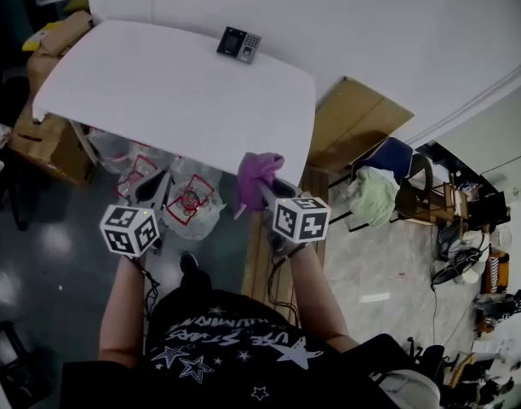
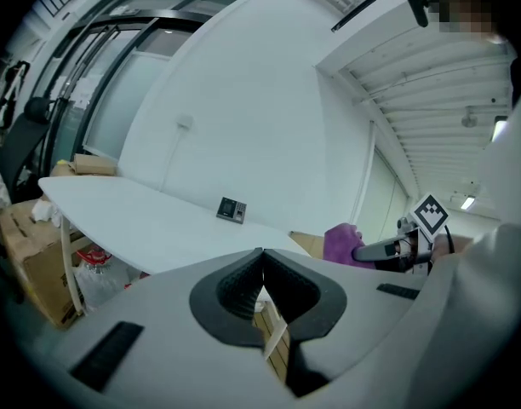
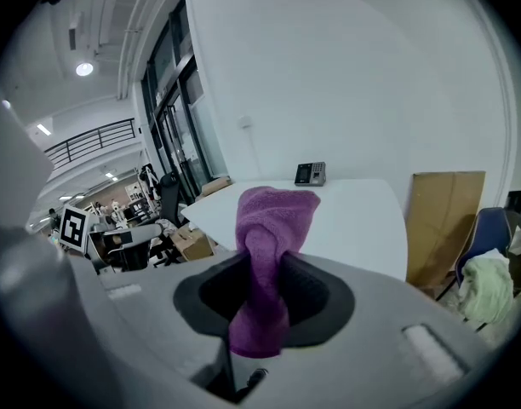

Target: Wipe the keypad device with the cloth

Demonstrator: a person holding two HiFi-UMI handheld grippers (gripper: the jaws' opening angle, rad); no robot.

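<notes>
The dark keypad device (image 1: 239,44) stands at the far edge of the white table (image 1: 158,92), against the wall; it also shows small in the left gripper view (image 2: 231,210) and the right gripper view (image 3: 311,174). My right gripper (image 1: 259,183) is off the table's near right corner, shut on a purple cloth (image 3: 267,254) that bunches above the jaws (image 1: 260,173). My left gripper (image 1: 152,187) is held below the table's near edge, jaws shut together with nothing between them (image 2: 260,288). Both are far from the device.
Cardboard boxes (image 1: 48,135) sit at the table's left end. Clear water jugs (image 1: 188,198) stand under the table. A flat cardboard sheet (image 1: 354,122) leans at the right, beside a blue chair (image 1: 388,173) with a pale green garment (image 1: 373,196).
</notes>
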